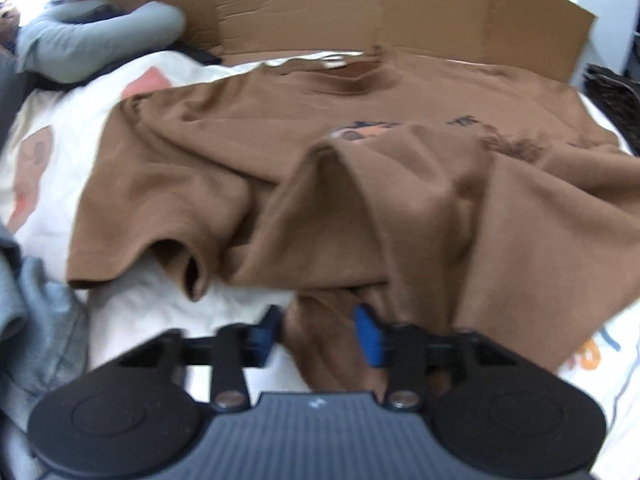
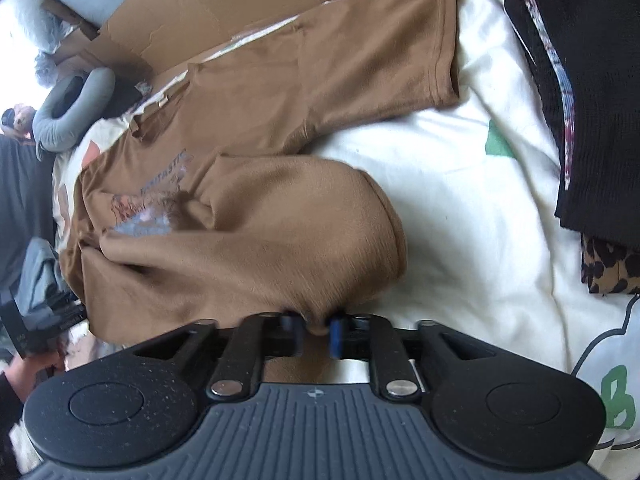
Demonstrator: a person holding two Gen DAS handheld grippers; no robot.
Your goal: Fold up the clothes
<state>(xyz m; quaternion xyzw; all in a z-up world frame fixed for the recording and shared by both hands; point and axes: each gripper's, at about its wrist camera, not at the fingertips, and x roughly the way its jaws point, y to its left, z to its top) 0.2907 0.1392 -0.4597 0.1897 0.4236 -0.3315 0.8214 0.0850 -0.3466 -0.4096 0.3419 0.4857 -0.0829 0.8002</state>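
A brown T-shirt [image 1: 248,148] with a chest print lies face up on a white printed sheet [image 1: 132,304]. Its lower part is bunched up over the print. My left gripper [image 1: 318,334] has its blue pads [image 1: 368,336] apart, with brown fabric of the hem lying between them. In the right wrist view the same T-shirt [image 2: 280,92] spreads away from me, one sleeve at the upper right. My right gripper [image 2: 316,330] is shut on a pinch of the shirt's hem, and a fold of fabric [image 2: 280,232] rises from it.
A flattened cardboard sheet [image 1: 360,12] stands behind the shirt. A grey neck pillow [image 1: 92,44] lies at the back left. Grey-blue clothes [image 1: 36,328] pile at the left. Black and leopard-print garments [image 2: 596,120] lie along the right side of the sheet [image 2: 460,184].
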